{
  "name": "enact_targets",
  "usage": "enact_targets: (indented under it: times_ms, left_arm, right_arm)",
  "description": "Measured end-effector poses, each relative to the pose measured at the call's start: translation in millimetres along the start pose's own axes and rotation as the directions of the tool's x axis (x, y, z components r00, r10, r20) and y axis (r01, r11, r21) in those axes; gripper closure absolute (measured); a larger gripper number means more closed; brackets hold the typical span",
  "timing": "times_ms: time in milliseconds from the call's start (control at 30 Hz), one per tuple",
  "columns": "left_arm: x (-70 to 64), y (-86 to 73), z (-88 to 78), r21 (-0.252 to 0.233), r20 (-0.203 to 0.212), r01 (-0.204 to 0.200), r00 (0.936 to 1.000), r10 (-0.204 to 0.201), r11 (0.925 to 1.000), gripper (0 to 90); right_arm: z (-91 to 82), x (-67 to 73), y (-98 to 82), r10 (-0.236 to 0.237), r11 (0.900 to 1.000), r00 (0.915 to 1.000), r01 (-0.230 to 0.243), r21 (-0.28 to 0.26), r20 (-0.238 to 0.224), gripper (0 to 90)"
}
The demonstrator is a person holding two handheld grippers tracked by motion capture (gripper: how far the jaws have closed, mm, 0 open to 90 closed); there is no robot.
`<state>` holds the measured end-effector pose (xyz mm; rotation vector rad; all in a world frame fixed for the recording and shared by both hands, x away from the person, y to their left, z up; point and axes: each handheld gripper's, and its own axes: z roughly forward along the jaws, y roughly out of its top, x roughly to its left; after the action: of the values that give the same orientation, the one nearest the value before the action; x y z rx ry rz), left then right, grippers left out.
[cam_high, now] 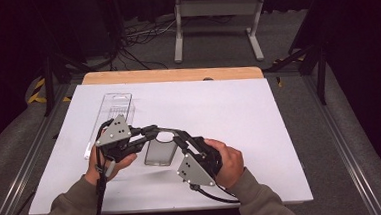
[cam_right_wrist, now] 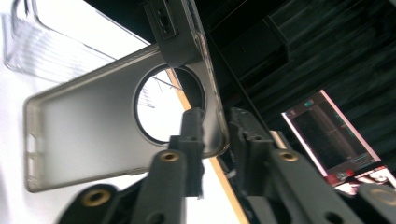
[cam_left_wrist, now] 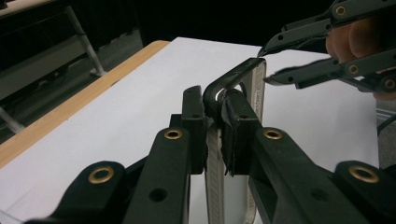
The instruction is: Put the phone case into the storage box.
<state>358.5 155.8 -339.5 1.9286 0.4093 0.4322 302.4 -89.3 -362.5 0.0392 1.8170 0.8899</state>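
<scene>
left gripper (cam_left_wrist: 215, 122) was clamped on the top edge of the translucent phone case (cam_high: 159, 150), pads pressed on either side of the rim next to the round camera cutout; the left gripper view showed the case (cam_left_wrist: 252, 84) edge-on, pinched between the jaws. right gripper (cam_right_wrist: 215, 135) had its jaws straddling the same end of the case (cam_right_wrist: 88, 126) from the other side, one jaw in front of the face by the cutout, the other behind the rim, a visible gap at the pads, so parted and not gripping. in the high view the case hung between the two grippers, just above the white table (cam_high: 239, 114), cutout end up near the jaws, near the front-centre of the table. farther back on the left lay a clear plastic package (cam_high: 110, 120) flat on the table, well apart from the case.
</scene>
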Motion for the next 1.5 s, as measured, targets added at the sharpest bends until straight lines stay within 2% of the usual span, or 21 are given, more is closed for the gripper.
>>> enact_targets:
  times_ms: [133, 200, 233, 267, 367, 567, 767, 867, 1033, 1200, 1333, 1400, 1467, 1500]
  left_arm:
    - [1.6, -0.8, -1.6, -0.008, -0.006, -0.001, 1.0, 0.0, 1.0, 80.9]
    - [1.9, -1.2, -2.1, -0.01, -0.007, 0.002, 1.0, -0.002, 0.9999, 80.9]
    - [1.8, -1.5, -2.3, -0.013, -0.012, 0.007, 0.9999, -0.007, 0.9999, 80.9]
    - [2.1, -1.6, -2.4, -0.011, -0.014, 0.003, 0.9999, -0.003, 0.9999, 80.9]
    - [3.0, -2.4, -2.7, -0.013, -0.009, 0.003, 1.0, -0.003, 0.9999, 80.9]
    - [4.0, -3.5, -4.6, -0.017, -0.017, 0.01, 0.9998, -0.01, 0.9998, 80.8]
    - [6.5, -4.5, -7.1, -0.023, -0.026, 0.008, 0.9996, -0.008, 0.9997, 80.8]
    - [6.6, -4.8, -7.6, -0.027, -0.029, 0.011, 0.9995, -0.012, 0.9996, 80.9]
    - [7.5, -4.7, -9.4, -0.031, -0.035, 0.01, 0.9993, -0.011, 0.9995, 80.9]
    - [9.5, -5.0, -12.8, -0.042, -0.038, 0.015, 0.9991, -0.017, 0.999, 80.9]
    - [10.5, -5.4, -14.9, -0.05, -0.049, 0.017, 0.9986, -0.02, 0.9986, 80.8]
    - [10.8, -5.4, -15.4, -0.049, -0.047, 0.017, 0.9987, -0.019, 0.9987, 80.8]
    - [11.6, -5.5, -17.1, -0.051, -0.049, 0.019, 0.9985, -0.022, 0.9985, 80.8]
    - [11.8, -5.7, -17.5, -0.059, -0.057, 0.021, 0.9981, -0.024, 0.9981, 80.9]
  right_arm:
    - [-0.6, -2.8, -2.5, 0.057, 0.998, 0.9982, -0.057, 0.0, -0.019, 67.6]
    - [-0.9, -3.5, -2.7, 0.066, 0.998, 0.9975, -0.066, -0.002, -0.023, 66.9]
    - [-1.6, -5.8, -4.1, 0.102, 0.995, 0.9941, -0.102, -0.007, -0.038, 64.1]
    - [-1.9, -6.5, -4.7, 0.118, 0.993, 0.9922, -0.118, -0.009, -0.041, 62.7]
    - [-1.5, -8.3, -5.4, 0.14, 0.99, 0.9888, -0.141, -0.009, -0.051, 59.3]
    - [-2.0, -11.1, -9.1, 0.231, 0.972, 0.9687, -0.233, -0.014, -0.09, 51.1]
    - [-5.4, -12.8, -16.6, 0.322, 0.945, 0.94, -0.325, -0.016, -0.114, 40.2]
    - [-6.8, -12.4, -24.2, 0.373, 0.927, 0.919, -0.376, 0.0, -0.127, 35.6]
    - [-8.8, -10.0, -39.0, 0.428, 0.904, 0.8951, -0.425, 0.048, -0.125, 27.9]
    - [-14.9, -10.2, -52.5, 0.491, 0.871, 0.8616, -0.487, 0.067, -0.128, 26.2]
    - [-18.7, -9.9, -59.0, 0.513, 0.858, 0.8491, -0.507, 0.077, -0.125, 23.5]
    - [-19.8, -9.1, -62.2, 0.529, 0.848, 0.8388, -0.523, 0.081, -0.127, 23.4]
    - [-20.2, -8.2, -64.8, 0.527, 0.85, 0.8417, -0.518, 0.1, -0.118, 23.4]
    - [-20.6, -7.7, -66.0, 0.532, 0.846, 0.8382, -0.523, 0.102, -0.12, 23.4]
